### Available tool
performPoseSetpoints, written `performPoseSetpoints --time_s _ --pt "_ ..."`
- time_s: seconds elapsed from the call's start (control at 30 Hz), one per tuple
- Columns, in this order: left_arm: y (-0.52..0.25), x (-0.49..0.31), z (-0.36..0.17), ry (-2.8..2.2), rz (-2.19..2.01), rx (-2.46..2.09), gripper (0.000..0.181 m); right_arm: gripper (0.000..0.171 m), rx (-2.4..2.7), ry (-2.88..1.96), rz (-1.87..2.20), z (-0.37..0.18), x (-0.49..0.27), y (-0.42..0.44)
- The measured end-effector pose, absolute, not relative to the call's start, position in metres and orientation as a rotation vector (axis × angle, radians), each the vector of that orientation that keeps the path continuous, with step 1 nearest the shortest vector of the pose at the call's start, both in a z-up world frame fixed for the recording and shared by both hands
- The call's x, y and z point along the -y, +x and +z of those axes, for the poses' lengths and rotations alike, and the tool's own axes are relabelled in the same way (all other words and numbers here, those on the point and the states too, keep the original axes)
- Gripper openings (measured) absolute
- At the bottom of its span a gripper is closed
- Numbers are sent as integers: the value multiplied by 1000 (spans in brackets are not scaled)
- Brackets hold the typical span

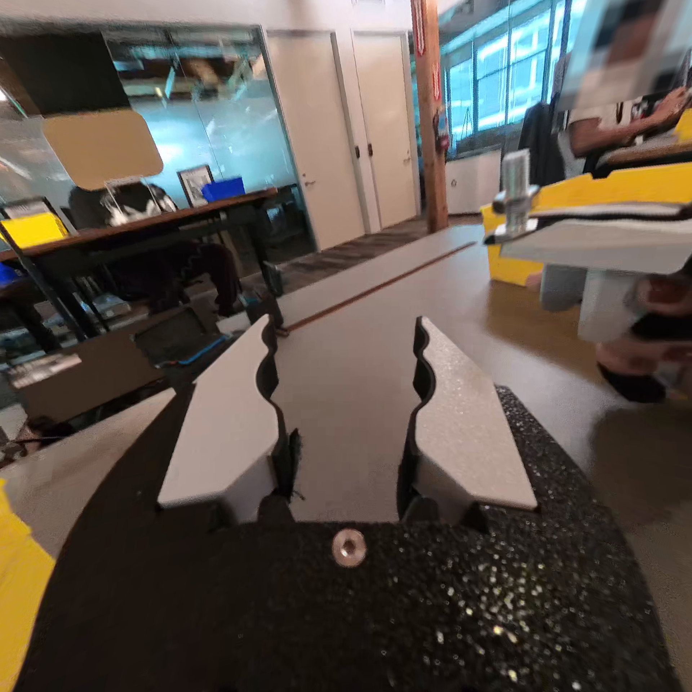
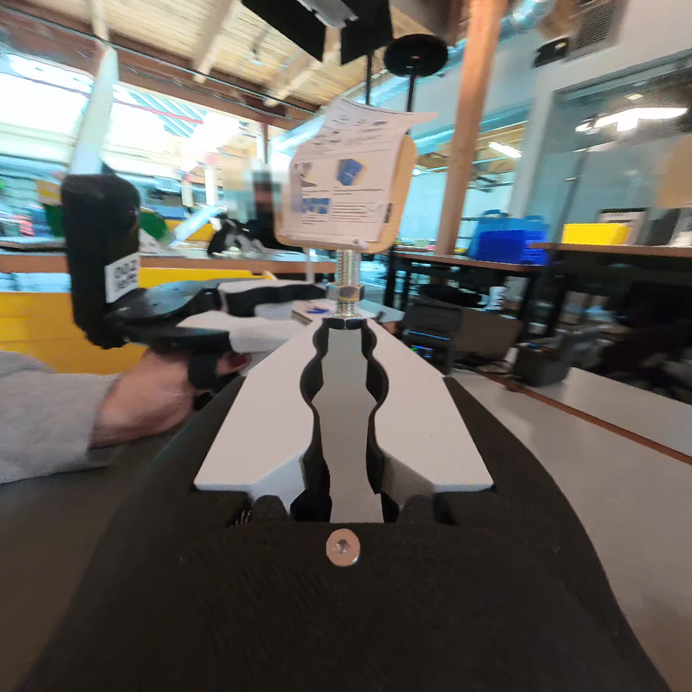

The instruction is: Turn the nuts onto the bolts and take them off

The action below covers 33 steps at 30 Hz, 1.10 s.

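Note:
A silver bolt (image 2: 346,262) stands upright with its head pinched between my right gripper's (image 2: 343,324) tips. A hex nut (image 2: 346,292) sits low on its thread, just above the head. In the left wrist view the bolt (image 1: 516,168) and nut (image 1: 515,200) show at the upper right, held by the right gripper (image 1: 516,221). My left gripper (image 1: 344,329) is open and empty over the grey table (image 1: 355,374), left of the bolt. In the right wrist view the left gripper (image 2: 277,310) lies level with its open fingers pointing toward the nut, apart from it.
A yellow bin (image 1: 513,262) stands behind the right gripper and also shows in the right wrist view (image 2: 37,318). A hand (image 2: 149,393) holds the left gripper. A seam (image 1: 374,288) runs across the table. A sign on a stand (image 2: 348,187) is beyond the bolt.

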<state>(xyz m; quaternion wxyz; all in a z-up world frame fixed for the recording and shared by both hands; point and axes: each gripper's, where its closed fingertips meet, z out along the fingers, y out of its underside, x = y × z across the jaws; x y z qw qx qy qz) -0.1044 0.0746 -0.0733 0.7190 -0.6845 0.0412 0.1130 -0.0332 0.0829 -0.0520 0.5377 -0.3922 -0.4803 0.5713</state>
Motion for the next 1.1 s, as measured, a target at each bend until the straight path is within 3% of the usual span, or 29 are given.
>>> performPoseSetpoints --time_s 0.23,0.33,0.5,0.7,0.93,1.1 --pt "-100 -78 -76 -1529 133 -69 75 15 994 -896 1047 36 -98 32" --pt "-100 -81 -79 -1542 98 -40 73 15 999 -1040 848 48 -131 85" --pt "-103 -83 -79 -1539 100 1 74 16 1046 -1573 40 -31 -245 189" --pt "-106 -81 -78 -1531 81 39 74 16 1519 -2116 -90 -151 -240 242" --pt "-97 -82 -83 -1571 -58 43 69 16 1639 -2296 -205 -175 -250 256" --pt "-94 -83 -85 -1582 -73 34 70 37 1508 -2171 -206 -147 -255 244"
